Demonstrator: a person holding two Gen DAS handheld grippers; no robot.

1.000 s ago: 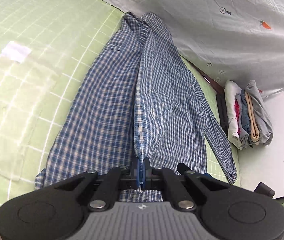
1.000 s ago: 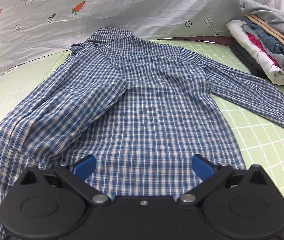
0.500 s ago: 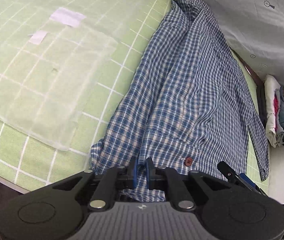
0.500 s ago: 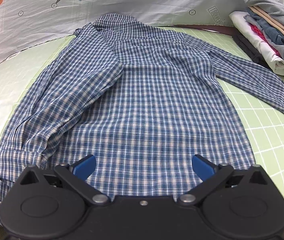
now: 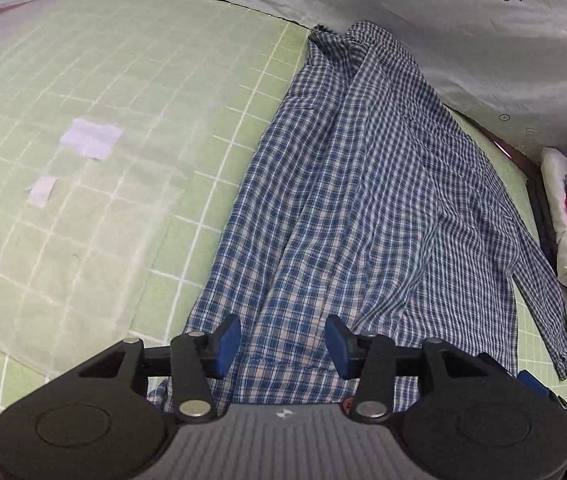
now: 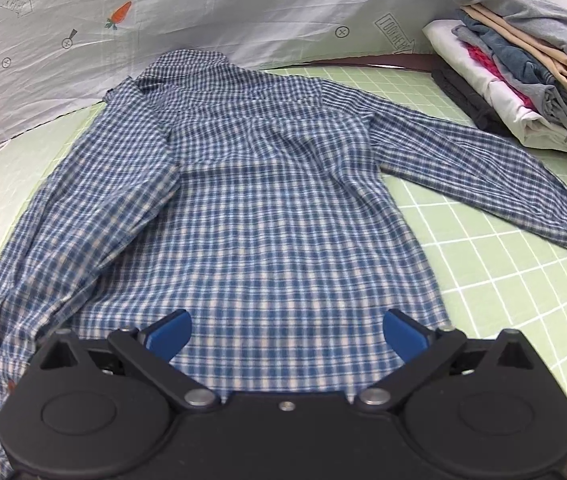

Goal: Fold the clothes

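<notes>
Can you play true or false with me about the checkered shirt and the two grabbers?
1. The checkered shirt lies spread on the green grid mat. True.
2. The left gripper is pinching the shirt. False: its blue fingers stand apart, holding nothing.
3. The right gripper is open. True.
4. The pile of folded clothes sits on top of the shirt. False: it sits beside the shirt, past its outstretched sleeve.
5. The cloth behind the shirt has strawberries on it. False: carrots.
</notes>
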